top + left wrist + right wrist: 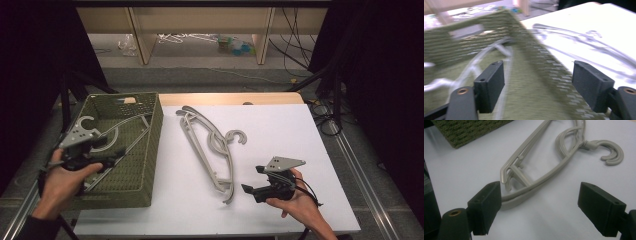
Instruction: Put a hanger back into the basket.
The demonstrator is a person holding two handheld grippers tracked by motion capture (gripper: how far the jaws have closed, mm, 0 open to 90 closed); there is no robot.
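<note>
An olive woven basket (157, 130) stands on the left of the table with a grey plastic hanger (117, 135) lying inside it. Stacked grey hangers (210, 150) lie on the white table top, hooks pointing right. My left gripper (114, 159) hovers over the basket's near part, open, with nothing between its jaws. Its own view is blurred and looks past the open gripper (537, 85) at the basket floor (531, 100) and the hanger (474, 67). My right gripper (252, 179) rests at the front right, open (541, 210), just short of the near end of the hangers (541, 177).
The white table top (280, 130) ends close behind my right hand. A basket corner (469, 132) shows at the top left of the right gripper view. Beyond the table are a wooden shelf (200, 20), floor clutter and cables (295, 45), with dark curtains on both sides.
</note>
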